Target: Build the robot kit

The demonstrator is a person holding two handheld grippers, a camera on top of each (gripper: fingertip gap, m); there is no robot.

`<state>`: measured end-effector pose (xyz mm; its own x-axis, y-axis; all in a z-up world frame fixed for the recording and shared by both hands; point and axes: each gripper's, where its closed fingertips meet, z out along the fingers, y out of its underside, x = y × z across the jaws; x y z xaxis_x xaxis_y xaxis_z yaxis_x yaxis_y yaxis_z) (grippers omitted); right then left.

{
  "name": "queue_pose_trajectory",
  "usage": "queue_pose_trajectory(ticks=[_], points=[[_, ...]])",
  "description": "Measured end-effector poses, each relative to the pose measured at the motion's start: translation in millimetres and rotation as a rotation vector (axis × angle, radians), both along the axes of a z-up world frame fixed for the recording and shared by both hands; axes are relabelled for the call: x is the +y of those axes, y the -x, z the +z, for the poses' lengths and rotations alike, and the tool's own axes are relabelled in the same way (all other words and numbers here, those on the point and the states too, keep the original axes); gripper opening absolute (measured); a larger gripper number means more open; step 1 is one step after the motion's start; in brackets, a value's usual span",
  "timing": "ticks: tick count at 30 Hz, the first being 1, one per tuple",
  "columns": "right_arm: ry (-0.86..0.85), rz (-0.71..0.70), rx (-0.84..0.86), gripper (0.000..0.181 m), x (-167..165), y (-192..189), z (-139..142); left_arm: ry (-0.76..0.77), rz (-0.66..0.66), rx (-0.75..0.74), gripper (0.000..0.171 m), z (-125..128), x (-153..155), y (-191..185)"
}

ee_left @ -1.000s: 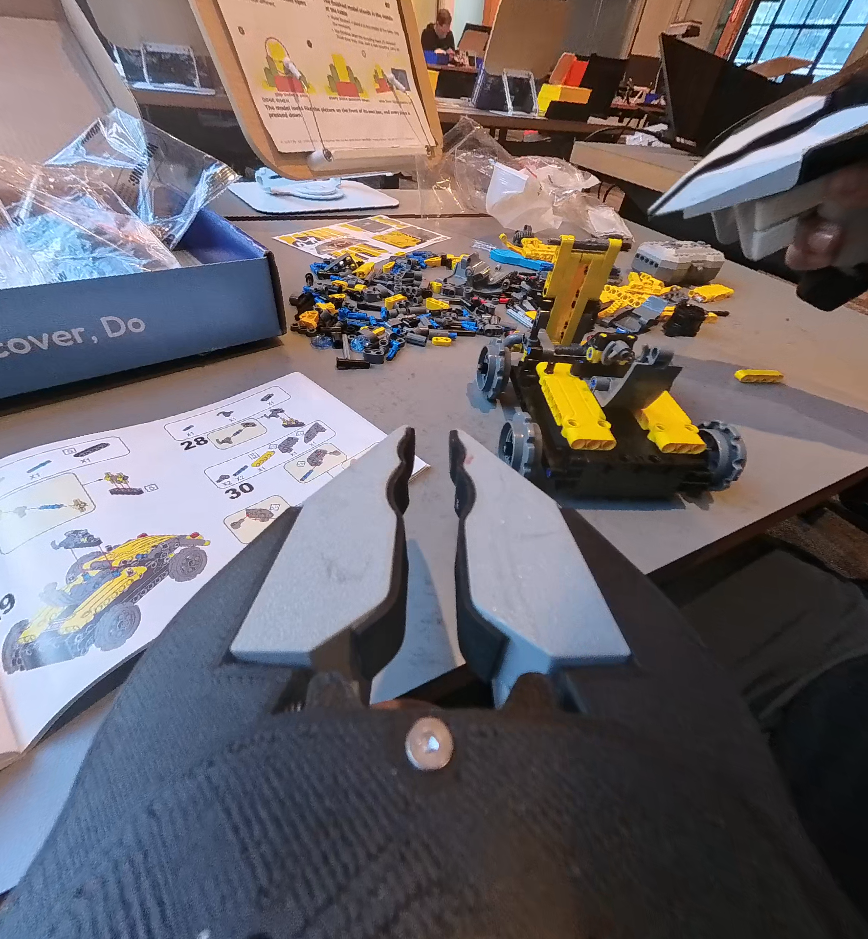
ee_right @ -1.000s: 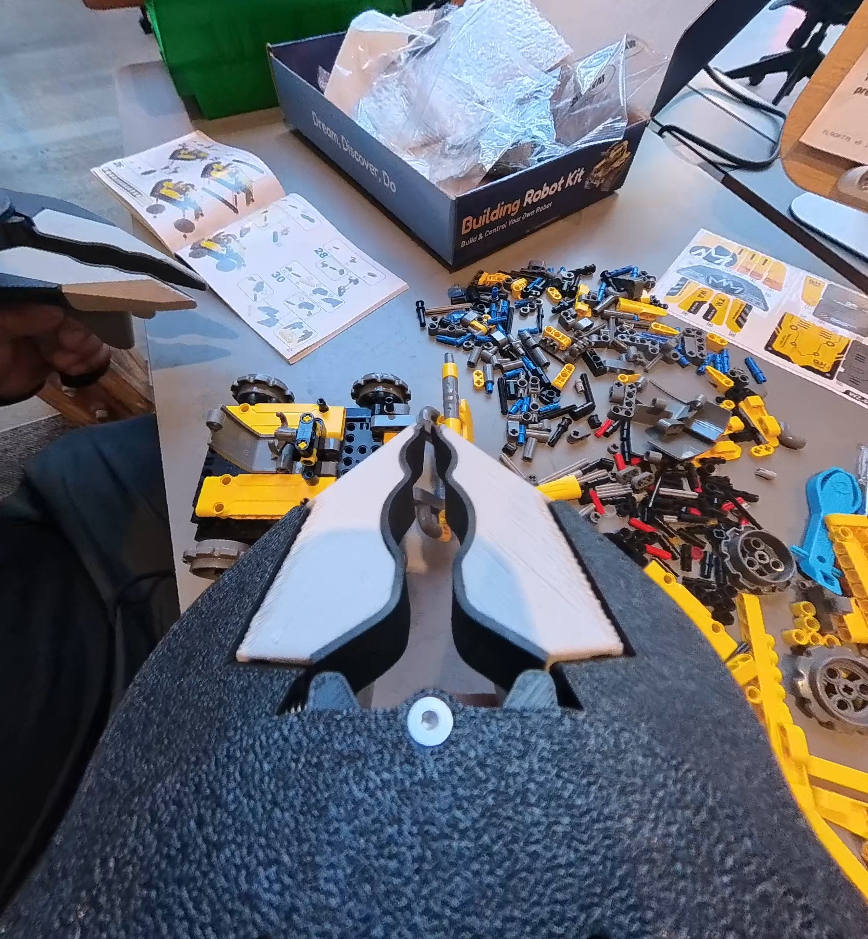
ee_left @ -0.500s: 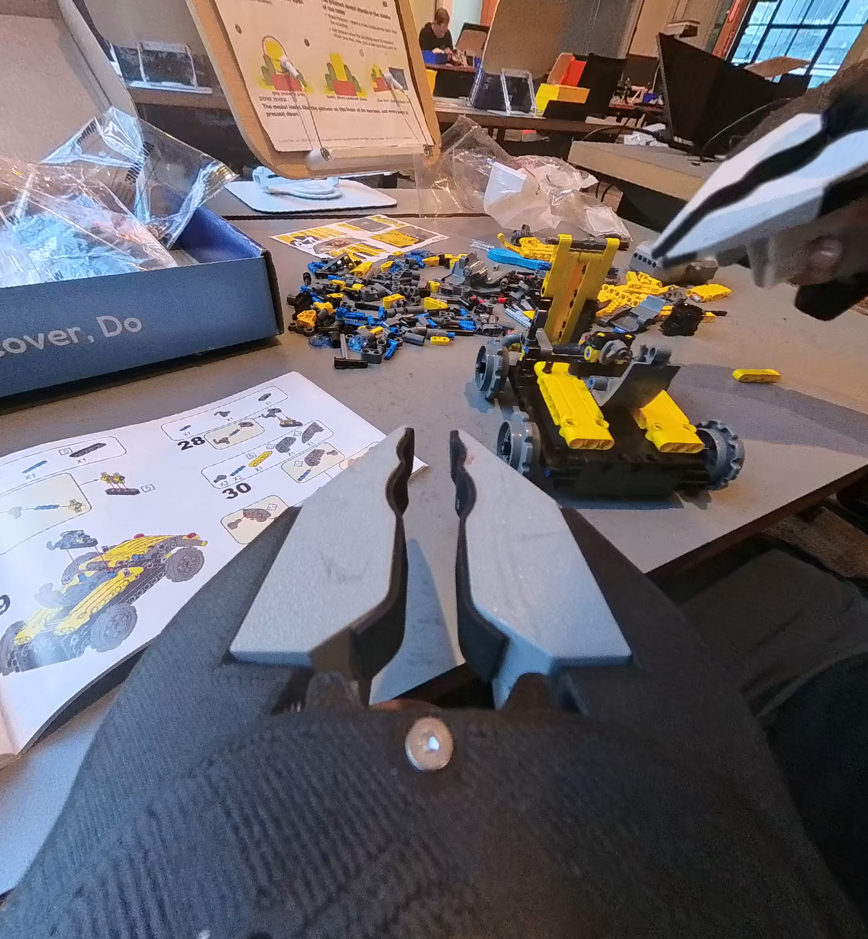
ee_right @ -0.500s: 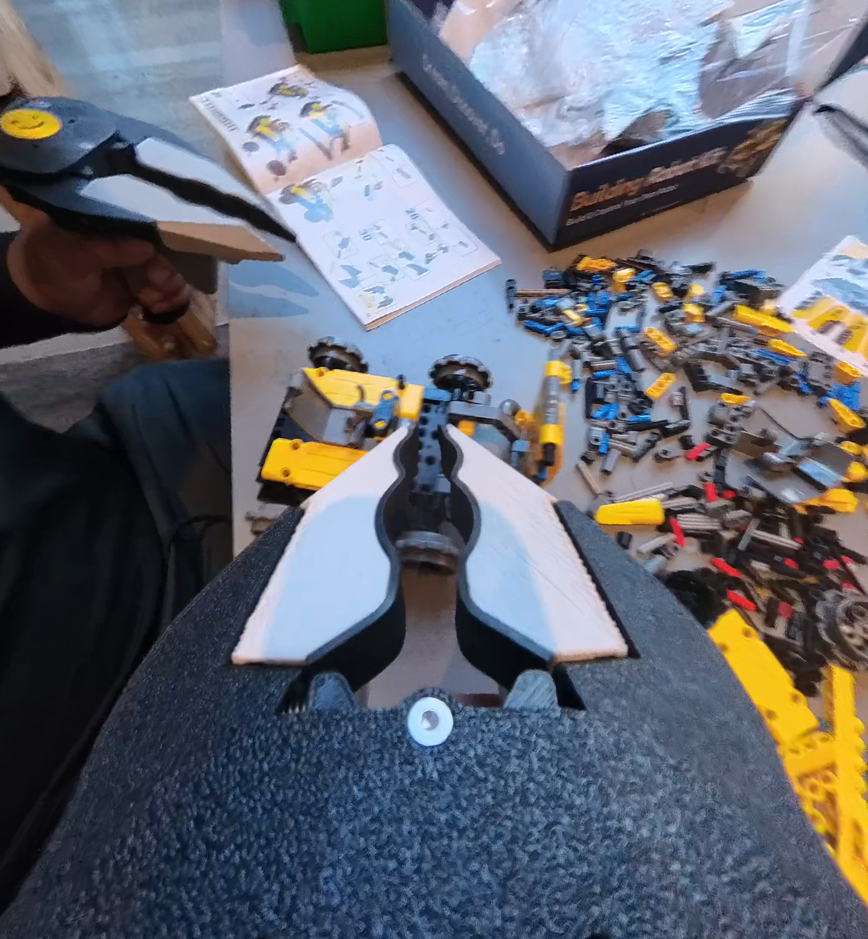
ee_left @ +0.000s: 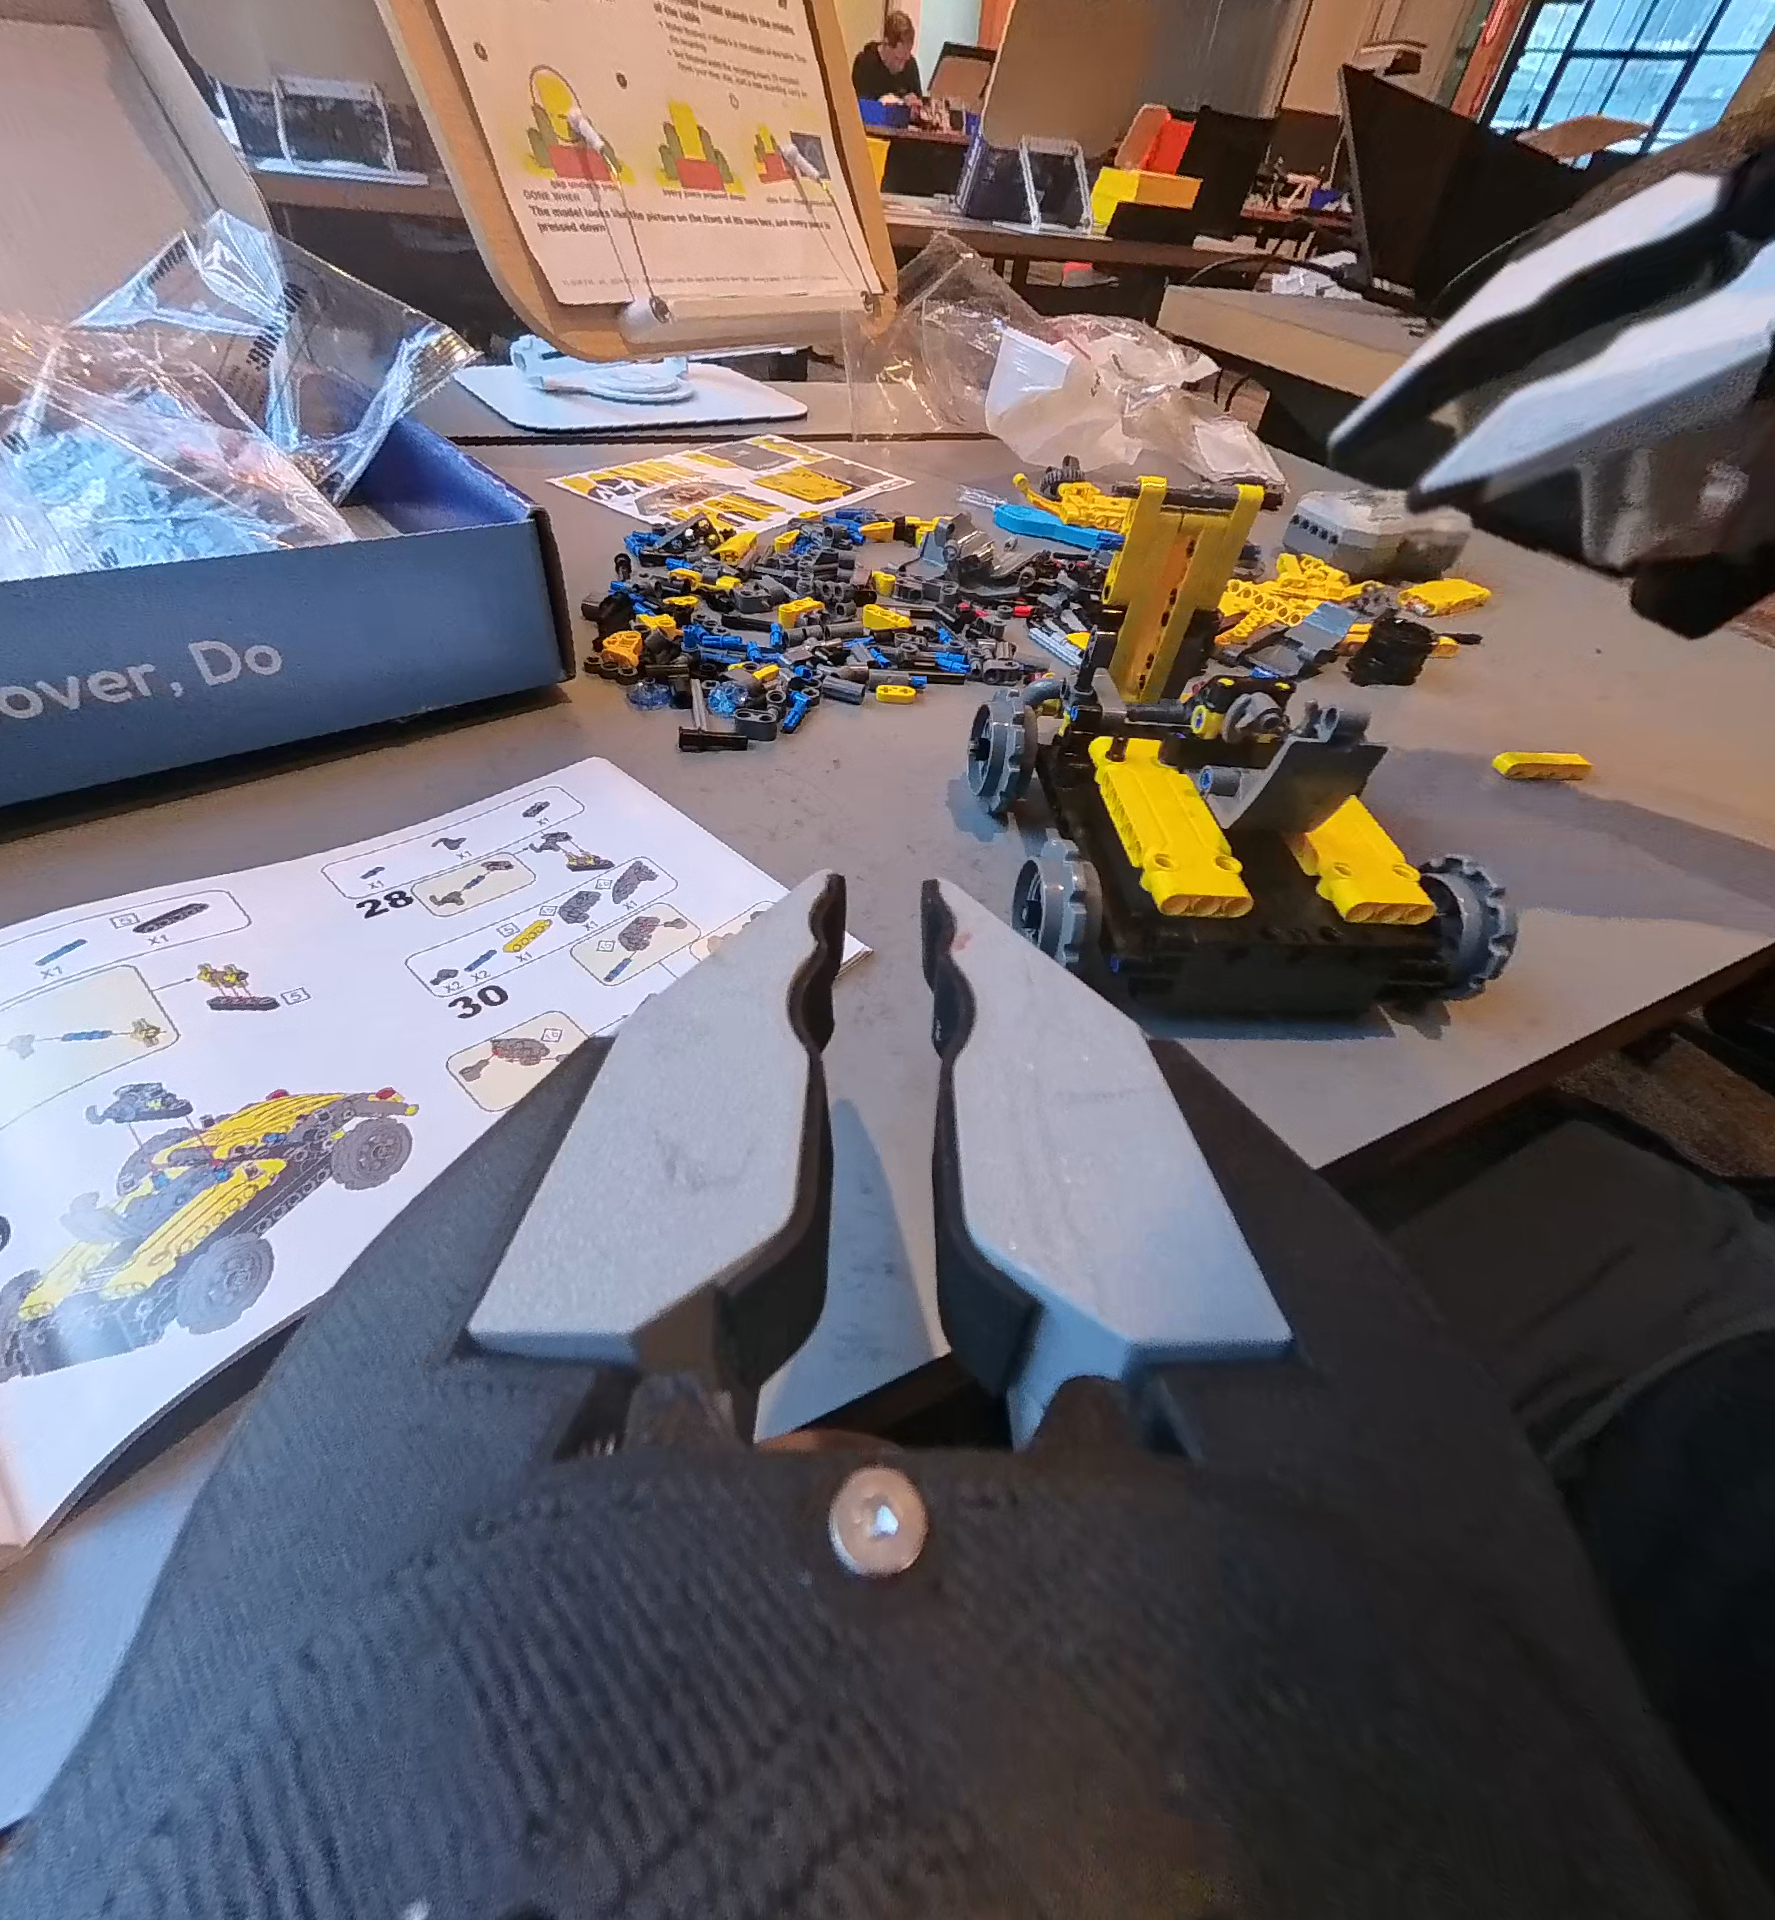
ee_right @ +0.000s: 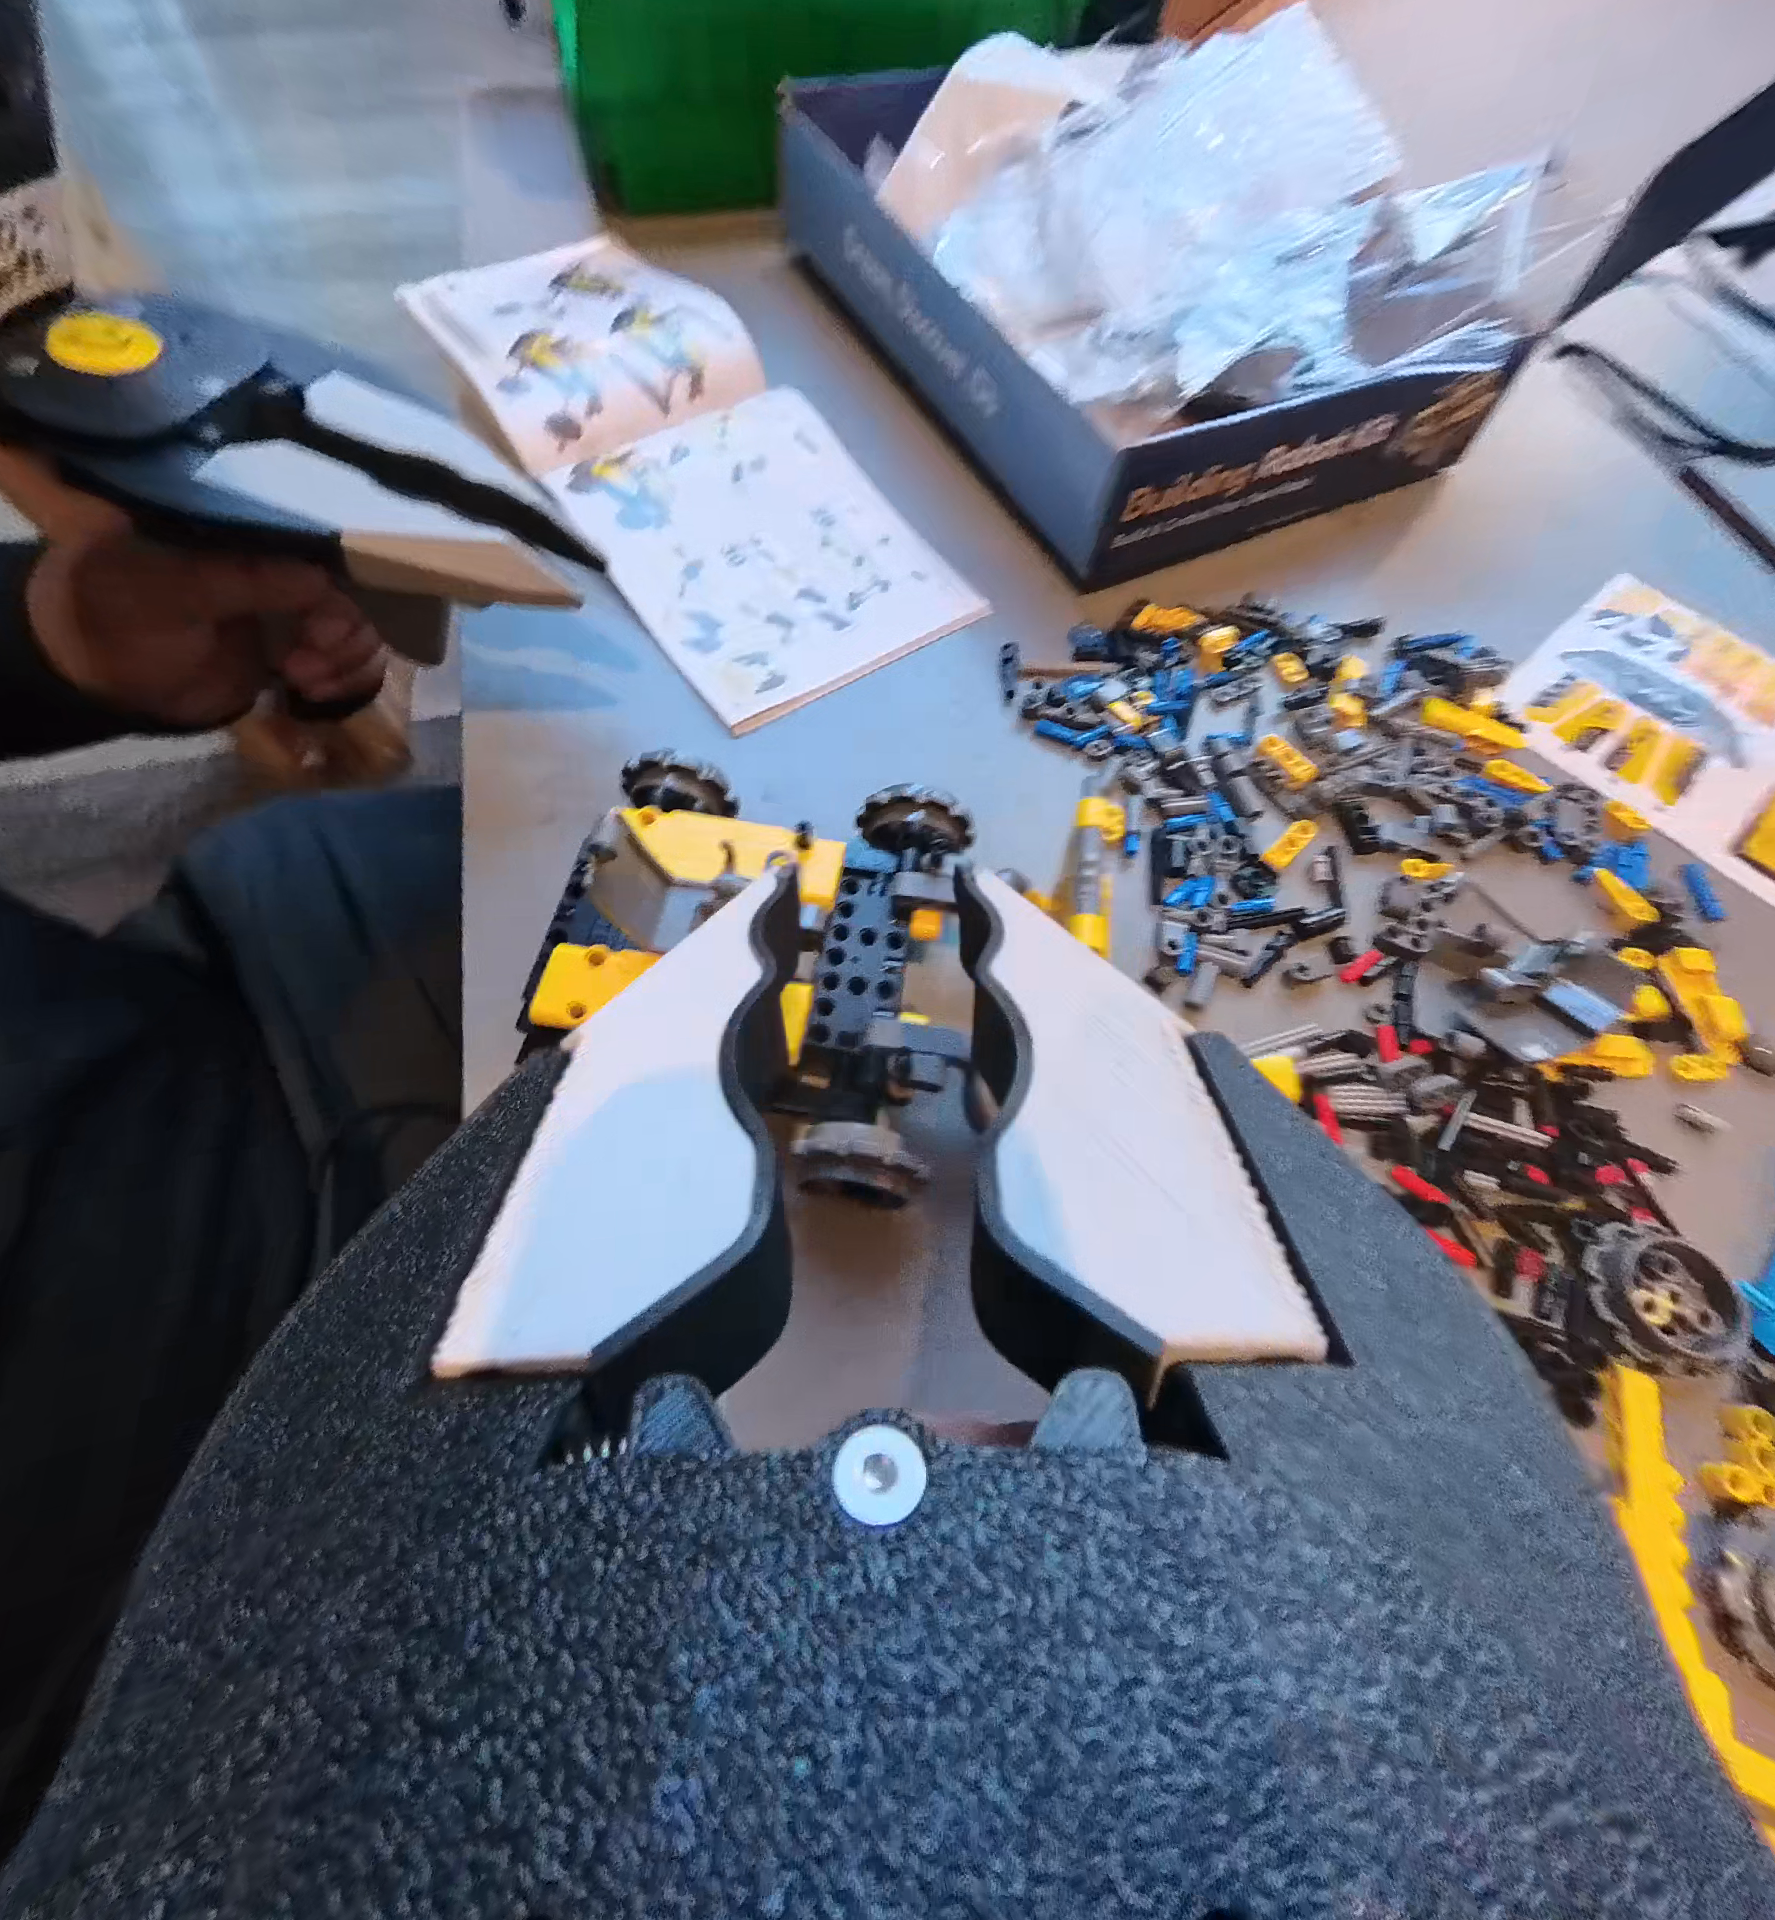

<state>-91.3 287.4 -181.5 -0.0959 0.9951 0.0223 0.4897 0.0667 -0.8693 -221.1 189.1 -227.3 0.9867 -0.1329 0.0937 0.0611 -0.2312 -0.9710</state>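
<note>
- L gripper (ee_left: 883, 914): jaws slightly apart, empty, above open instruction booklet (ee_left: 239, 1039).
- R gripper (ee_right: 878, 894): jaws wide apart, empty, over yellow-black brick vehicle (ee_right: 758, 935).

Open instruction booklet (ee_left: 291, 1039) lies flat on the grey desk (ee_left: 1641, 831), blue box (ee_left: 239, 644) of crinkled plastic bags (ee_left: 135, 416) behind it. A half-built yellow-and-black vehicle (ee_left: 1226, 862) sits near the desk's edge, loose small parts (ee_left: 810, 613) heaped beyond, a sticker sheet (ee_left: 727, 488) farther back.
</note>
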Motion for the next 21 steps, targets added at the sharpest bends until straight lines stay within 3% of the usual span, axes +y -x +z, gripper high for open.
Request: queue_pose_trajectory(ticks=[5, 9, 21], points=[[-0.025, -0.238, 0.075, 0.028, 49, -12, 16, 0.003, -0.003, 0.002, 0.011, -1, 0, -1], [0.013, -0.343, 0.127, 0.026, 71, -23, 25, 0.005, -0.005, 0.004, 0.011, -1, 0, -2], [0.007, -0.404, 0.111, 0.025, 86, -32, 21, 0.005, -0.006, 0.002, 0.011, -1, 0, -2]])
